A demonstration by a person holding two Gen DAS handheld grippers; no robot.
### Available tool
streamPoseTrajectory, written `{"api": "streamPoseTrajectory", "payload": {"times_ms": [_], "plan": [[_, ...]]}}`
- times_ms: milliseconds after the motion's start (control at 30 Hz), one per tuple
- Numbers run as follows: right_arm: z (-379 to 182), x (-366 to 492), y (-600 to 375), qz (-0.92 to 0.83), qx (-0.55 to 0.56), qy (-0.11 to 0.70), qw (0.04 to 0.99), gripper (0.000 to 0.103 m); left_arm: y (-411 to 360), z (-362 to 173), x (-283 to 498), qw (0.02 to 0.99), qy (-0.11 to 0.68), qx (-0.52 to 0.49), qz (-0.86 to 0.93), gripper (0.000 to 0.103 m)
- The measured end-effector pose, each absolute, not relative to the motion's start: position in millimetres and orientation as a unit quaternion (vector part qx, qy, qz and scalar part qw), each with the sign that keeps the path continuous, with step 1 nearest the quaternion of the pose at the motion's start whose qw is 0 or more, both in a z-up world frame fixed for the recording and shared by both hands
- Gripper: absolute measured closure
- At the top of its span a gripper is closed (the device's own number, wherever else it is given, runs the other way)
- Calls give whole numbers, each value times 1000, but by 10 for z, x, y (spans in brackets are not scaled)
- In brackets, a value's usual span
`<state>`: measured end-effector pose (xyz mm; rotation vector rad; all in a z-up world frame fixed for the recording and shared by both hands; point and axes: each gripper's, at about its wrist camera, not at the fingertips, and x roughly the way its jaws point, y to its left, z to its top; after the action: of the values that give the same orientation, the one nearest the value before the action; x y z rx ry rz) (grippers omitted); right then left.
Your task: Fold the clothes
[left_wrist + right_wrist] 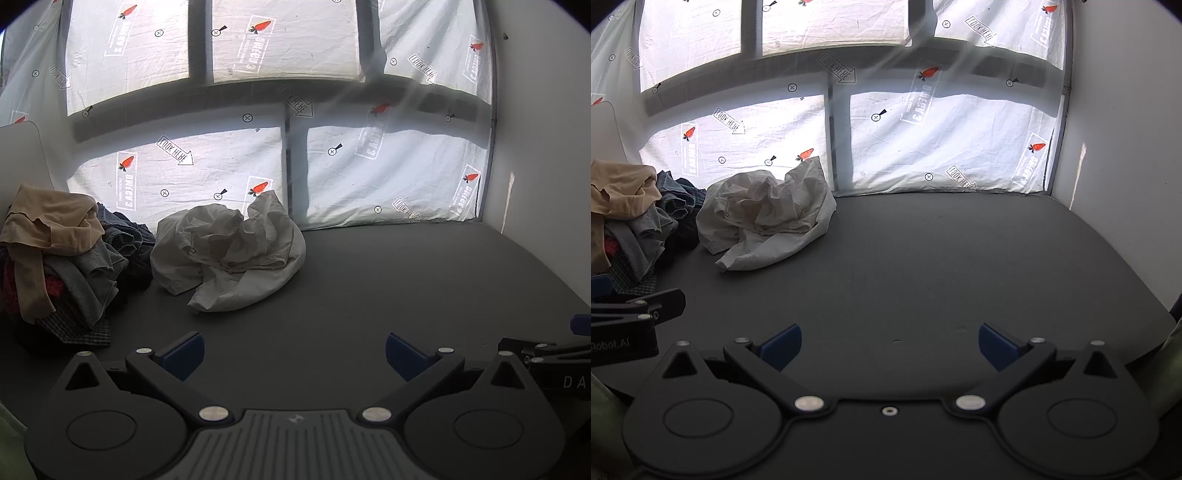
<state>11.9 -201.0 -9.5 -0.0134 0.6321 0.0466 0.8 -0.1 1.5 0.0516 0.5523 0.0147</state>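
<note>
Crumpled white cotton garment (229, 251) sits bunched at the far left of the dark grey table (406, 288), just beside the mixed pile of unfolded clothes (55, 258). It lies ahead-left of both your tools, nearer your left gripper (293, 354). Left gripper and right gripper (890, 345) are both spread wide, holding nothing.

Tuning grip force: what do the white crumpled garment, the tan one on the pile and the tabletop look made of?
White garment: thin woven fabric, likely cotton, matte; it holds sharp creases and stands in peaks.
Tan garment: softer, looks like a knit; it drapes limp with a wavy edge, though the fibre is unclear.
Tabletop: dark grey and matte with a fine grain and no glare, possibly a mat or felt-like cover.
</note>
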Motion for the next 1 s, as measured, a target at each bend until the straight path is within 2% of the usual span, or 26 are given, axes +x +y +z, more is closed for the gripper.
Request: {"api": "streamPoseTrajectory", "payload": {"times_ms": [433, 1000], "plan": [[-72, 97, -1999, 24, -10, 306, 952, 0, -15, 166, 11, 961, 275, 22, 8, 0], [-43, 95, -1996, 25, -13, 309, 951, 0, -10, 96, 1, 962, 273, 27, 11, 0]]}}
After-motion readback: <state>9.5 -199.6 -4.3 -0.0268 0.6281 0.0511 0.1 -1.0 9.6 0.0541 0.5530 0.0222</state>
